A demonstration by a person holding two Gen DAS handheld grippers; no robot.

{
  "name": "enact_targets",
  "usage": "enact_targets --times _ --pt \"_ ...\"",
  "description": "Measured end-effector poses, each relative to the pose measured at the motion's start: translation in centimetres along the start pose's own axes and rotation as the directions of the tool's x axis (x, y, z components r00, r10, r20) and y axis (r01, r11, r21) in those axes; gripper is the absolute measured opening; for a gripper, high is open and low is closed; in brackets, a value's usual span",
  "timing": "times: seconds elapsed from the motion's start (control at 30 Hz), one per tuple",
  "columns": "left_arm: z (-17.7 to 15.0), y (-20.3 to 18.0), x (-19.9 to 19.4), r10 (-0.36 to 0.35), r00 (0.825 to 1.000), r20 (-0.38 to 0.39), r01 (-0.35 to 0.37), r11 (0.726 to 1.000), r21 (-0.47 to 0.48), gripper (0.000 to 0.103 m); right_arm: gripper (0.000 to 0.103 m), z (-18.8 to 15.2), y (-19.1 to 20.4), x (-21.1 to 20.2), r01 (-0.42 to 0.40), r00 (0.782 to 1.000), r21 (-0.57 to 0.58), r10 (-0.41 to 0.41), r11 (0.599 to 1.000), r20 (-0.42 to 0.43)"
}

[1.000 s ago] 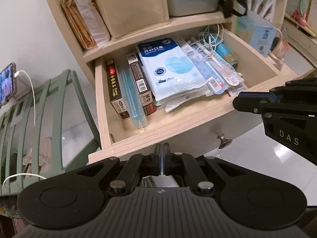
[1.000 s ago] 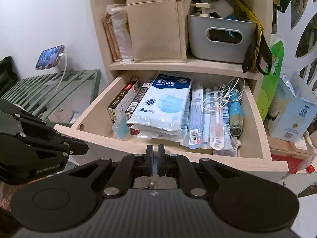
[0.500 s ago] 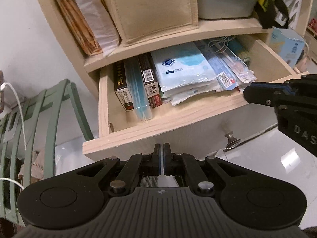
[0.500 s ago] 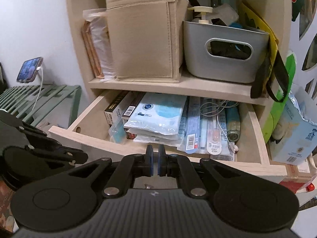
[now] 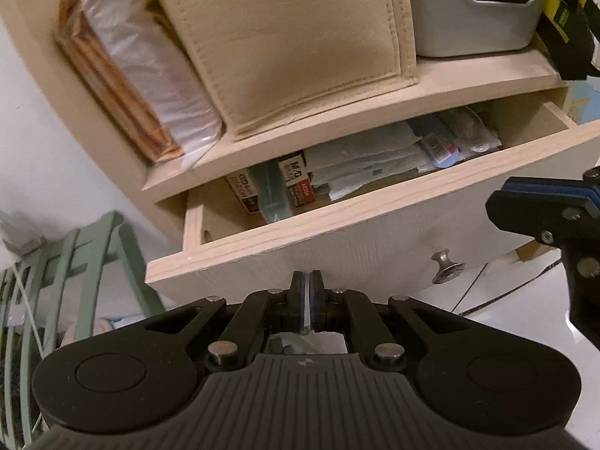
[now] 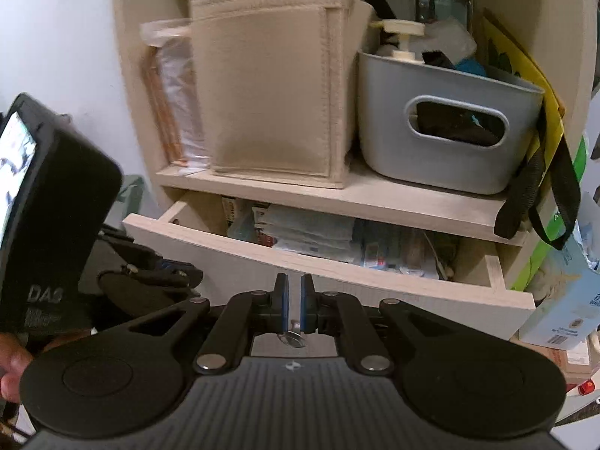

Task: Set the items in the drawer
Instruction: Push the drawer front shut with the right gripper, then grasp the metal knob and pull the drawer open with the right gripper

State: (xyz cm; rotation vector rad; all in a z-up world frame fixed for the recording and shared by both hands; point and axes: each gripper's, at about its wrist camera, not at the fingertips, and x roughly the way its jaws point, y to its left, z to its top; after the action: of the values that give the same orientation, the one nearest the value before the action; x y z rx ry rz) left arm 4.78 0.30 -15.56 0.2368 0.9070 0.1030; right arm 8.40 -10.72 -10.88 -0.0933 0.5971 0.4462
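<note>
My left gripper point(image 5: 308, 302) had its fingers closed on nothing, just below the drawer point(image 5: 375, 221) front, its knob point(image 5: 444, 266) off to their right. Only my right gripper point(image 6: 294, 300) view showed the knob point(image 6: 294, 337) between nearly closed fingers, contact unclear.

Left wrist camera sat low, close before the drawer front point(image 5: 337, 240), tilted upward toward the shelf point(image 5: 450, 86), right wrist camera looked from the drawer's middle, near the knob point(image 6: 294, 337), both shared drawer, felt bin point(image 6: 277, 93), grey basket point(image 6: 450, 123).
</note>
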Motion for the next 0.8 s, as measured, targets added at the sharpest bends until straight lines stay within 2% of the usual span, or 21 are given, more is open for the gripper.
enact_targets --times 0.17,0.27,0.4,0.53,0.7,0.73,0.8 --pt "1.7 0.9 1.7 -0.044 0.999 -0.028 0.042 0.997 -0.063 0.005 0.008 1.1 -0.9 0.6 0.024 1.000 0.046 -0.025 0.999 0.013" --pt "2.8 1.4 2.5 -0.053 0.998 -0.037 0.049 0.993 -0.103 0.005 0.018 1.2 -1.2 0.2 0.037 0.999 0.056 -0.038 0.998 0.023" --pt "4.3 2.1 3.4 -0.061 0.997 -0.045 0.052 0.985 -0.165 0.005 0.018 0.7 -1.5 -0.5 0.050 0.999 0.055 -0.051 0.997 0.016" --pt "5.4 2.2 3.9 -0.050 0.998 -0.038 0.043 0.984 -0.171 0.005 0.018 0.2 -2.4 -1.3 0.076 0.997 0.080 -0.078 0.994 0.014" --pt "6.1 2.8 4.5 -0.094 0.992 -0.080 0.074 0.973 -0.217 0.005 0.018 -0.2 -3.3 -2.1 0.098 0.995 0.108 -0.100 0.989 0.013" --pt "6.2 2.8 4.6 -0.092 0.992 -0.088 0.071 0.973 -0.218 0.008 0.018 -0.2 -3.4 -2.1 0.099 0.995 0.111 -0.100 0.989 0.010" --pt "6.1 2.8 4.2 -0.062 0.993 -0.098 0.040 0.977 -0.210 0.040 0.021 -0.1 -3.8 -1.8 0.085 0.996 0.125 -0.086 0.989 0.001"
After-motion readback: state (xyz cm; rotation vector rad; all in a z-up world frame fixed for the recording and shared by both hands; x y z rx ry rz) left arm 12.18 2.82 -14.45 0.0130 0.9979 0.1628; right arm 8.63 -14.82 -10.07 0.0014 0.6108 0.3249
